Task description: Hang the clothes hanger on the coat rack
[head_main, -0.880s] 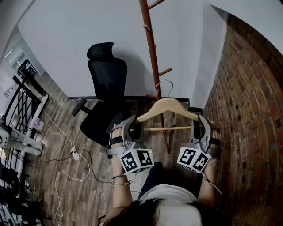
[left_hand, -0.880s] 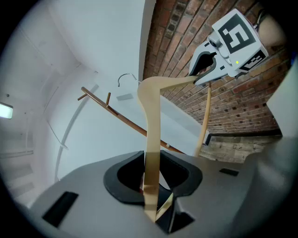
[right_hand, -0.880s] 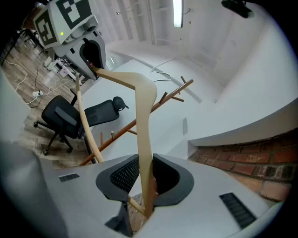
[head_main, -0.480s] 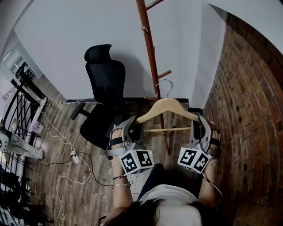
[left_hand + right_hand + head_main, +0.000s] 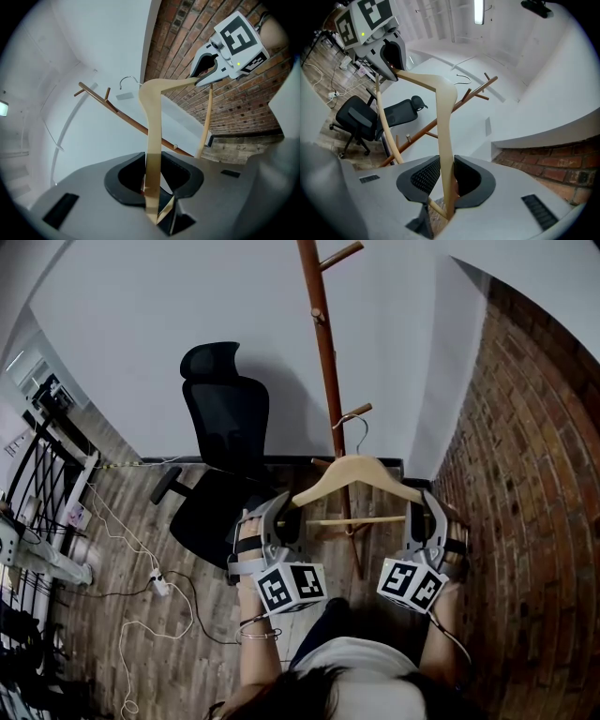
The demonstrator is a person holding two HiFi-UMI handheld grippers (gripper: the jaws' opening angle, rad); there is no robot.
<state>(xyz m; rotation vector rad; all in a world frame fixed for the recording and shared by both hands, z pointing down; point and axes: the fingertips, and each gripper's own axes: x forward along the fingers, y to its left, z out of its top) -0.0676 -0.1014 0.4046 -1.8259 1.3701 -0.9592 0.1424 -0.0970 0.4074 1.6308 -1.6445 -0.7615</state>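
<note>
Fingers (image 5: 125,180) of our left gripper (image 5: 154,185) pinch the left end of the wooden clothes hanger (image 5: 354,468), with the black pads pressed on both faces of the flat arm. Same on our right gripper (image 5: 447,185): its fingers (image 5: 423,178) clamp the hanger's right end, wood sandwiched between the pads. We hold both grippers about level and side by side, marker cubes toward us. The hanger spans between them, shoulders arched up, and its thin crossbar (image 5: 347,519) runs from one gripper to the other.

The hanger is in the air in front of us, right at the coat rack (image 5: 324,352). This is a brown wooden pole with angled pegs, standing before the white wall near the corner. The metal hook (image 5: 357,434) rises from the hanger's middle. In the head view it sits just beside a lower peg (image 5: 353,412), overlapping the pole. In both gripper views the hook looks clear of the pegs, so we can't confirm any contact.

A brick wall (image 5: 534,484) is on our right. A black office chair (image 5: 225,427) stands left of the rack on the wood plank floor (image 5: 131,521). A power strip (image 5: 157,568) with loose cables lies on the floor further left.
</note>
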